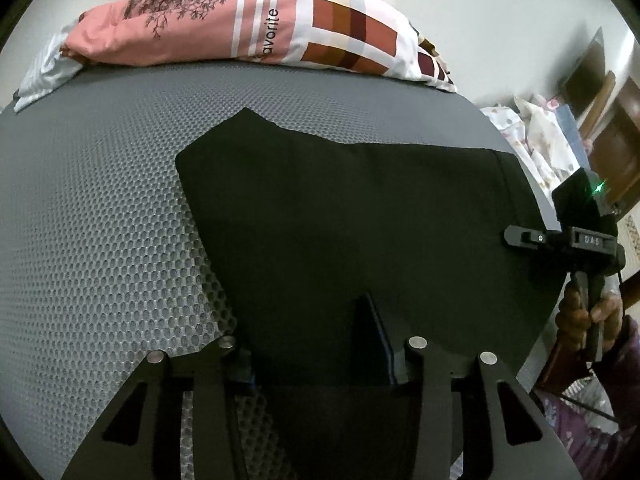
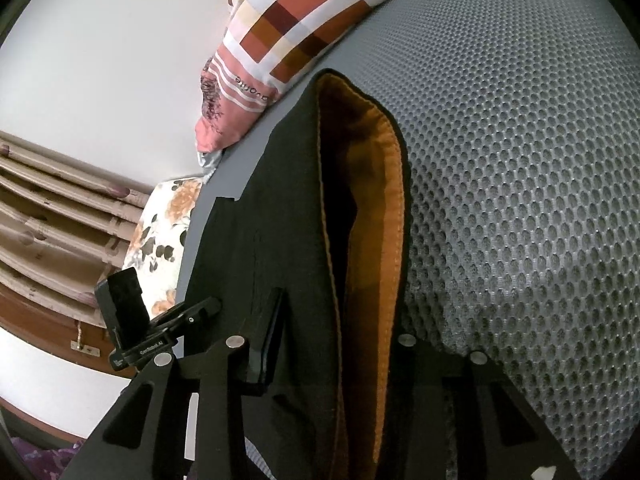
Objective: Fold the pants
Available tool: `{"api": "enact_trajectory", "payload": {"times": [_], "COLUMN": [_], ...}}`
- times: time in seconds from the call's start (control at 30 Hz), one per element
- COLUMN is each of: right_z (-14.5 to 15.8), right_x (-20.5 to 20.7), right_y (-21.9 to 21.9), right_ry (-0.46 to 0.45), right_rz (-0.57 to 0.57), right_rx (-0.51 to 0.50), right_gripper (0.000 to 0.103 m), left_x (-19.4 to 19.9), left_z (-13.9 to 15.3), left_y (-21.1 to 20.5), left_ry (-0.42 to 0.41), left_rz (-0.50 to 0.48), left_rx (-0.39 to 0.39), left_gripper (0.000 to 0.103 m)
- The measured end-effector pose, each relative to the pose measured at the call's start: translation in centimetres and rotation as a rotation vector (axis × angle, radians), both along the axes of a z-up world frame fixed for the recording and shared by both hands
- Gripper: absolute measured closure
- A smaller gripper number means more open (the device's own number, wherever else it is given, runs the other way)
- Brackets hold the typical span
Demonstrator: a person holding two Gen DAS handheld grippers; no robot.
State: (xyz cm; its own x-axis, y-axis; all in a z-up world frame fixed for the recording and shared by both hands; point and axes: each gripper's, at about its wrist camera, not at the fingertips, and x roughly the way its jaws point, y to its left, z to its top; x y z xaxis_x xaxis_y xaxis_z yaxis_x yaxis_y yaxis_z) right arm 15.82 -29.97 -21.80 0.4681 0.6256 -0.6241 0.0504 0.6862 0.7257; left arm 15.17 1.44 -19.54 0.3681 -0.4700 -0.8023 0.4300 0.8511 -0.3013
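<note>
The left gripper (image 1: 308, 332) is pointed steeply down, and its two fingers (image 1: 374, 328) are closed on a fold of the black pants (image 1: 340, 208). The right gripper (image 2: 340, 320) is tilted down less steeply; one finger (image 2: 274, 328) is seen pressed against the cloth, the other is hidden behind the raised waistband. In the left wrist view its handle is seen gripped by the right hand (image 1: 588, 320), above a purple sleeve (image 1: 608, 400).
</note>
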Motion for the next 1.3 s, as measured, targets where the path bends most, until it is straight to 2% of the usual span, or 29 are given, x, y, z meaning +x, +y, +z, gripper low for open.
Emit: {"api": "enact_trajectory", "payload": {"times": [0.1,0.33,0.5,0.6,0.9,1.3], "right_z": [-0.3,-0.3,0.3,1.2,3.0,4.2], "right_x": [-0.4,0.2,0.5,0.7,2.0,5.3], "right_y": [-0.5,-0.5,0.3,0.8,2.3,5.0], "right_ry": [0.006,0.021,0.019,0.004,-0.024,-0.038], "right_rz": [-0.013,-0.022,-0.033,-0.036,-0.023,0.016], "right_rx": [0.027,0.022,0.017,0.043,0.068,0.092], "right_gripper": [0.067,0.068,0.076,0.081,0.082,0.082], "left_x": [0.0,-0.1,-0.5,-0.5,-0.7,0.5], "left_z": [-0.1,-0.1,0.9,1.3,3.2,5.2], "left_y": [0.0,-0.2,-0.6,-0.5,0.2,2.2], "left_ry": [0.0,-0.01,-0.064,-0.068,-0.107,-0.144], "left_rz": [0.007,0.013,0.012,0.021,0.044,0.081], "left_rx": [0.003,0.005,0.042,0.042,0.038,0.042], "left_gripper": [0.059,0.059,0.083,0.085,0.089,0.09]}}
